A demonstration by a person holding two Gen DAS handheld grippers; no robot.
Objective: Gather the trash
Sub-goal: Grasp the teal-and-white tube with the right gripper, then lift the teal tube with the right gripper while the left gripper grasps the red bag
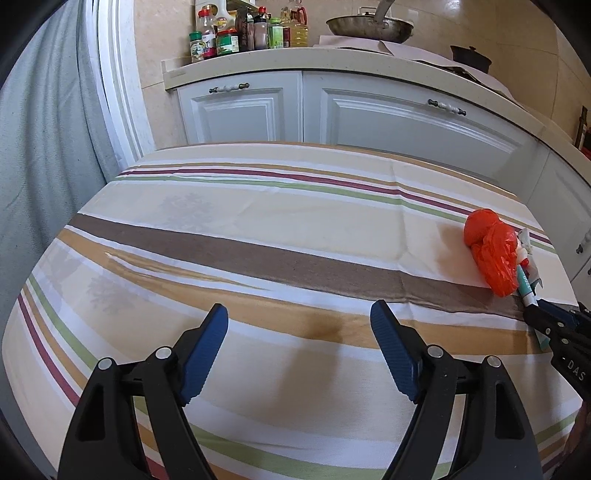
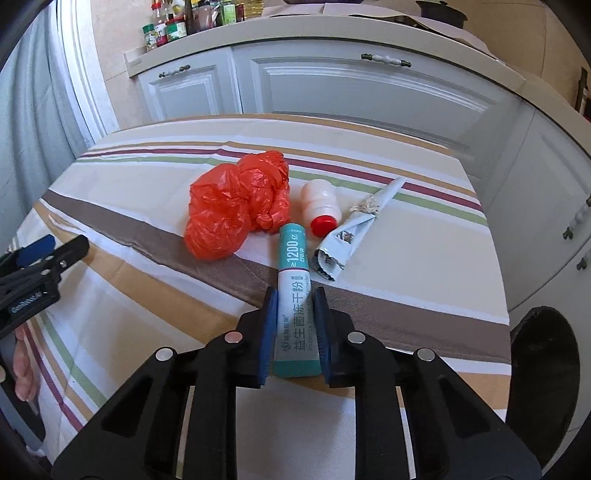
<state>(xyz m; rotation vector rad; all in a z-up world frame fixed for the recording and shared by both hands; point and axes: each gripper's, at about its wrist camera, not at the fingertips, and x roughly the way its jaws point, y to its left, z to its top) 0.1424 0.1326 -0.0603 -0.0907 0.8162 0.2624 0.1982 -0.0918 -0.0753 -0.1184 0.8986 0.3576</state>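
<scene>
My right gripper (image 2: 294, 295) is shut on a teal and white sachet (image 2: 294, 291) that lies lengthwise between its blue pads, at table height. Beyond it on the striped tablecloth lie a crumpled red plastic bag (image 2: 236, 208), a small white bottle with a red cap (image 2: 321, 205) on its side, and a torn grey wrapper (image 2: 354, 225). My left gripper (image 1: 299, 314) is open and empty over the bare cloth, well left of the trash. In the left wrist view the red bag (image 1: 493, 251), the sachet (image 1: 526, 288) and the right gripper (image 1: 554, 321) show at the far right.
The table (image 2: 424, 280) stands in front of white kitchen cabinets (image 2: 332, 85). Several jars and bottles (image 1: 236, 33) and a wok (image 1: 369, 27) sit on the counter behind. A dark round bin (image 2: 543, 376) stands beside the table at the right. A curtain (image 1: 44, 147) hangs at the left.
</scene>
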